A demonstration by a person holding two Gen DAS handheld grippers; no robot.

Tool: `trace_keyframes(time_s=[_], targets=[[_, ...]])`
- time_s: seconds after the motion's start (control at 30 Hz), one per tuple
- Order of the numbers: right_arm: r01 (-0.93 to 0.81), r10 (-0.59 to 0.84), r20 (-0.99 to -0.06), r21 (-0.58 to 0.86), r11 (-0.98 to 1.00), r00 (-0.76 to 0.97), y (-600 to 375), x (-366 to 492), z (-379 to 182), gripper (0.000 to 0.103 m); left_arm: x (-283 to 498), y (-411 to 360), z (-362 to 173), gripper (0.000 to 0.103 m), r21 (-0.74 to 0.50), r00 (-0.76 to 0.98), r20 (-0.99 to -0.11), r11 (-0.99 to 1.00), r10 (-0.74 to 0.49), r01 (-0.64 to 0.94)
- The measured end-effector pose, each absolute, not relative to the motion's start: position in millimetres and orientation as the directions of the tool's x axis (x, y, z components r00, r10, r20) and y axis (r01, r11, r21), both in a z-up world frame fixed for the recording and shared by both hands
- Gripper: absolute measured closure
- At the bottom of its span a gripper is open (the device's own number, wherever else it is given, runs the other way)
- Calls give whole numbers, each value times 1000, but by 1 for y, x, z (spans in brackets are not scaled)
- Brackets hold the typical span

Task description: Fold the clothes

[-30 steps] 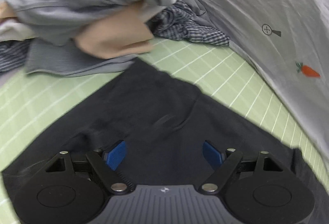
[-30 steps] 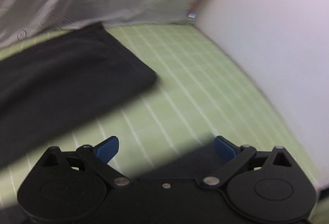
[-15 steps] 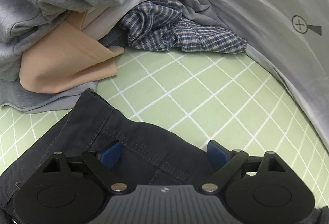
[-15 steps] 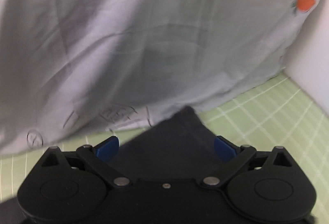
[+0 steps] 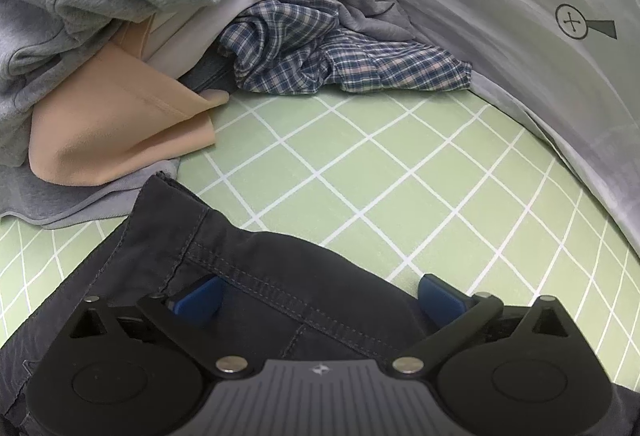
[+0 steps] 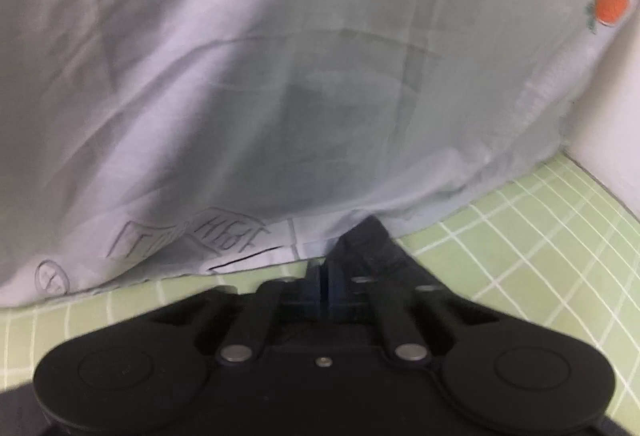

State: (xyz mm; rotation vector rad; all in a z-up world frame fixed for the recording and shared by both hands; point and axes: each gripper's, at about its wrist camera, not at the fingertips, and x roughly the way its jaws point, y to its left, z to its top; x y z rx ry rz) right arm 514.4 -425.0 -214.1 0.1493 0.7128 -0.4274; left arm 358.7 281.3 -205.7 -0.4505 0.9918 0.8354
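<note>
the right gripper has its jaws closed on a corner of the dark trousers, which lie on the near green checked sheet. the left gripper sits open over the stitched seam. next, likely close it there, then lift both corners to fold.

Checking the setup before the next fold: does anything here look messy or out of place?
Yes. The plaid shirt lies crumpled against a heap of unfolded clothes, spilling onto the green grid mat. The dark garment being folded looks fine.
</note>
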Motion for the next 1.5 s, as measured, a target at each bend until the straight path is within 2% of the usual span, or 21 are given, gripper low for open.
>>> trace_keyframes(time_s=[0.1, 0.43, 0.53, 0.6, 0.63, 0.67, 0.73, 0.77, 0.8, 0.87, 1.13, 1.33, 1.5], targets=[[426, -311, -651, 20, 905, 692, -429, 502, -207, 102, 360, 283, -205, 0, 31, 276, -874, 612, 400, -790], [490, -385, -518, 77, 868, 764, -423, 414, -146, 103, 364, 288, -203, 2, 29, 248, -891, 593, 380, -805], [498, -407, -504, 51, 866, 761, -420, 397, -139, 103, 361, 290, -197, 16, 32, 229, -890, 553, 395, -833], [502, -411, -502, 55, 863, 761, -421, 389, -138, 103, 357, 290, -193, 37, 31, 224, -885, 532, 408, -846], [502, -412, -501, 52, 863, 761, -420, 386, -137, 103, 354, 290, -192, 44, 29, 229, -881, 530, 414, -847], [503, -414, -500, 50, 863, 761, -419, 382, -137, 103, 351, 290, -190, 56, 26, 235, -877, 528, 420, -849], [500, -422, -494, 30, 865, 760, -417, 377, -135, 103, 346, 290, -189, 62, 8, 259, -876, 550, 407, -835], [498, -424, -492, 23, 867, 760, -416, 375, -133, 103, 343, 290, -189, 71, -6, 275, -877, 565, 393, -825], [497, -424, -488, 21, 868, 763, -416, 373, -132, 103, 340, 290, -187, 85, -29, 298, -879, 583, 372, -812], [498, -428, -480, 21, 867, 766, -416, 364, -128, 103, 332, 288, -181, 90, -61, 328, -877, 597, 350, -800], [522, -456, -450, 28, 852, 768, -422, 313, -102, 103, 283, 271, -129, 94, -217, 471, -826, 597, 309, -772], [559, -475, -444, 73, 826, 760, -431, 249, -82, 103, 220, 250, -80, 98, -281, 574, -768, 656, 283, -700], [585, -479, -469, 104, 804, 742, -443, 190, -76, 103, 151, 254, -73, 100, -351, 598, -764, 622, 243, -700]])
